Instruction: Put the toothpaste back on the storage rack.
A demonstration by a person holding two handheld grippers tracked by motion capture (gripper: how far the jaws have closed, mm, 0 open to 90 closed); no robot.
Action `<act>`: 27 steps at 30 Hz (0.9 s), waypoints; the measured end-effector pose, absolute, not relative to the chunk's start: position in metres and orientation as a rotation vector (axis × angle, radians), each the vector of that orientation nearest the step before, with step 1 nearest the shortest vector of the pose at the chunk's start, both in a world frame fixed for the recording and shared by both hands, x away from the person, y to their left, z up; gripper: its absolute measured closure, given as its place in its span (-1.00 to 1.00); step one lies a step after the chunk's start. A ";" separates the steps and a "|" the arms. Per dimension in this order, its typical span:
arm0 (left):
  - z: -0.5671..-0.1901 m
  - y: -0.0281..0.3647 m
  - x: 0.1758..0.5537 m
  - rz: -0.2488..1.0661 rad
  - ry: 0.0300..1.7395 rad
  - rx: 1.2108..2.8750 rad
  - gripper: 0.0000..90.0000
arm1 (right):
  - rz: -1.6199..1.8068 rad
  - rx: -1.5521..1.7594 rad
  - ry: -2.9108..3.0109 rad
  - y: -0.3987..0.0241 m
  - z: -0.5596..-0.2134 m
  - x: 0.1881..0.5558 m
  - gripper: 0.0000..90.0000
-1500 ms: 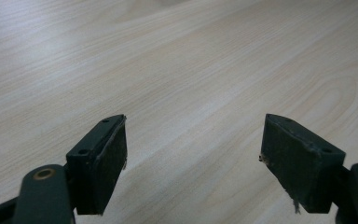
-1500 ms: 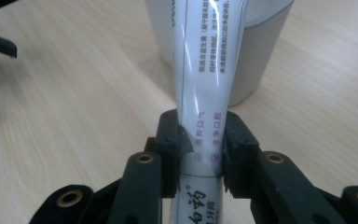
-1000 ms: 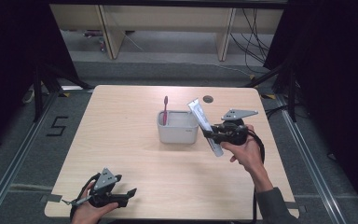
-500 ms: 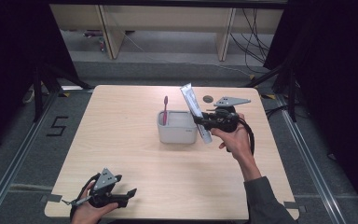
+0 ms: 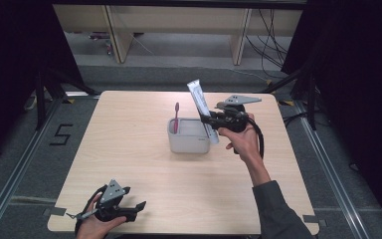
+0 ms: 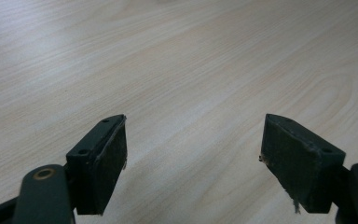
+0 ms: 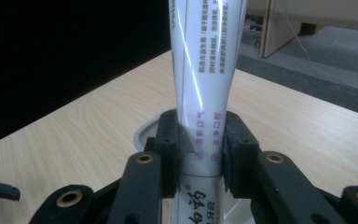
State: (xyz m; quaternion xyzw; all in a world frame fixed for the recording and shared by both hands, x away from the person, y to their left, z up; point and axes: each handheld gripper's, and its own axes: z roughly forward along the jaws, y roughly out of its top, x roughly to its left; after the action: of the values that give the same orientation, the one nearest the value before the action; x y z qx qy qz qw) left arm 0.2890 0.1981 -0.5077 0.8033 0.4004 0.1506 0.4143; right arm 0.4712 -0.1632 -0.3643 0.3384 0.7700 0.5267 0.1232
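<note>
High view first: the right gripper [image 5: 210, 119] has its jaws clamped on a white toothpaste tube [image 5: 199, 97], held above the right edge of the grey cup [image 5: 188, 142] near the middle of the wooden table [image 5: 144, 174]. The tube's long axis is close to upright, leaning a bit: the flat crimped end points up and toward the far left, and the lower end drops down by the cup's right rim. A pink toothbrush [image 5: 176, 117] stands in the cup's left side, head up.

Right gripper view shows the grip nicely: both black pads press the tube [image 7: 207, 93] from either side, and the tube runs straight up out of the top of the frame. Printing on it is Chinese, pink and dark characters in columns, plus bigger black characters low down. I can't make out a brand.

Left gripper [image 5: 129, 211] sits at the near left corner of the table, jaws wide apart with nothing between them, just bare wood [image 6: 191, 70].
</note>
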 end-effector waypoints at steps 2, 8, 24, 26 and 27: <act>-0.507 0.199 0.289 0.378 1.000 2.030 -0.51 | 1.533 0.986 2.243 -0.160 -0.363 0.474 0.59; -0.508 0.197 0.288 0.369 1.010 2.007 -0.51 | 1.555 0.989 2.209 -0.151 -0.360 0.483 0.59; -0.507 0.196 0.288 0.366 1.011 1.999 -0.51 | 1.601 1.037 2.129 -0.128 -0.370 0.506 0.59; -0.507 0.196 0.288 0.366 1.006 2.020 -0.51 | 1.621 1.066 2.121 -0.125 -0.372 0.508 0.59; -0.506 0.197 0.288 0.367 0.991 2.042 -0.51 | 1.613 1.062 2.111 -0.124 -0.374 0.509 0.59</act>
State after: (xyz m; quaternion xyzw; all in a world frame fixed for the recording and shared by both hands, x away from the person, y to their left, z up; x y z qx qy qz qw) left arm 0.2881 0.1965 -0.5061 0.8104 0.3933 0.1459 0.4090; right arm 0.5089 -0.1241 -0.3740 0.3675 0.7306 0.5582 0.1396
